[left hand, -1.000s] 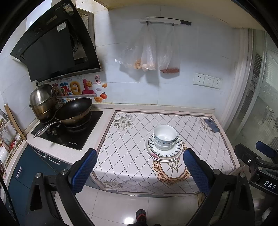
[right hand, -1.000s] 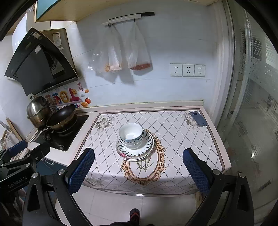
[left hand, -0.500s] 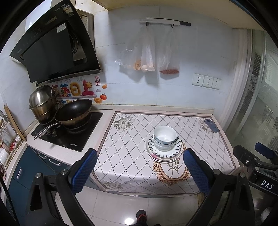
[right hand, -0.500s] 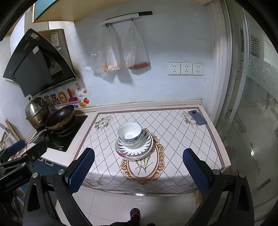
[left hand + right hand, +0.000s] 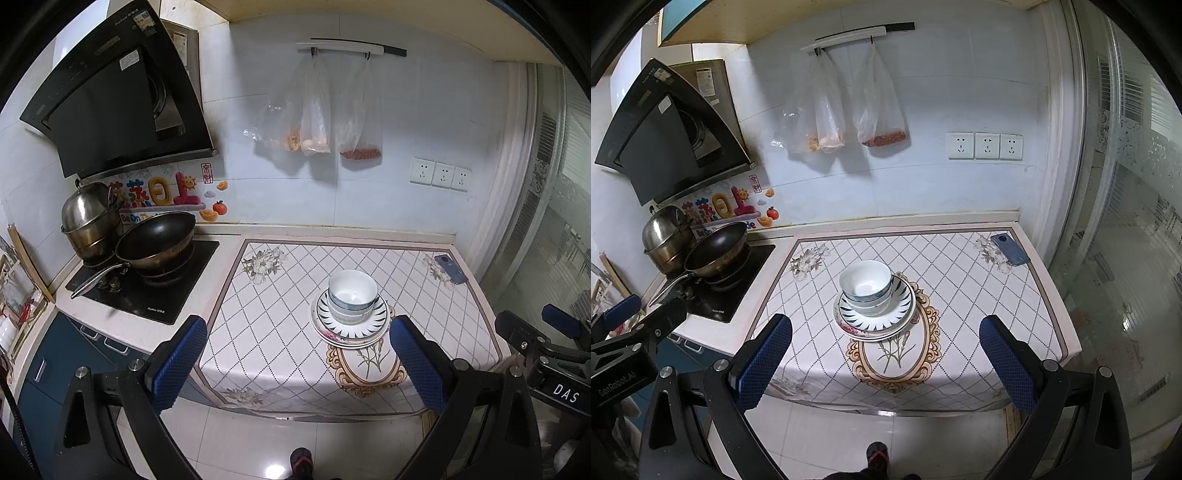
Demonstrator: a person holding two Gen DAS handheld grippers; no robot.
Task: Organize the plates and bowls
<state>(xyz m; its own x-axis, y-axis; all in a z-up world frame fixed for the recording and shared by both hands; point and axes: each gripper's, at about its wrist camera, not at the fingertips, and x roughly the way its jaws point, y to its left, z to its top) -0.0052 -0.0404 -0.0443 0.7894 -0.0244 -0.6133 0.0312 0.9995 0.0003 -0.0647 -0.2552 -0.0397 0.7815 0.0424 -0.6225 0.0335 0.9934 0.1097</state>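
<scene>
The bowls (image 5: pixel 352 295) sit nested, one inside another, on top of the plates (image 5: pixel 350 326), which are stacked near the middle of the desk (image 5: pixel 280 332); the upper plate has a dark ray pattern on its rim, the lower one a floral rim, and the stack overlaps the top of the oval flower motif on the cloth (image 5: pixel 960 280); the top bowl is white inside with a blue band outside. The left gripper (image 5: pixel 295 363) is held back from the desk's front edge, above the floor (image 5: pixel 258 443), its blue pads spread wide with nothing between them; the right gripper (image 5: pixel 886 363) hangs in the same way, jaws wide apart and empty, also short of the desk; each gripper shows at the edge of the other's view. A phone (image 5: pixel 1011 249) lies at the far right corner of the desk, well apart from the stack. To the left, on the stove (image 5: pixel 147 284), a wok (image 5: pixel 157 240) sits beside a steel pot (image 5: pixel 90 221); the hood (image 5: pixel 114 110) hangs above them. On the back wall, bags (image 5: pixel 849 103) hang from a rail (image 5: pixel 857 35), and sockets (image 5: pixel 984 146) sit to their right. A shoe tip (image 5: pixel 877 452) shows on the floor at the bottom of both views.
</scene>
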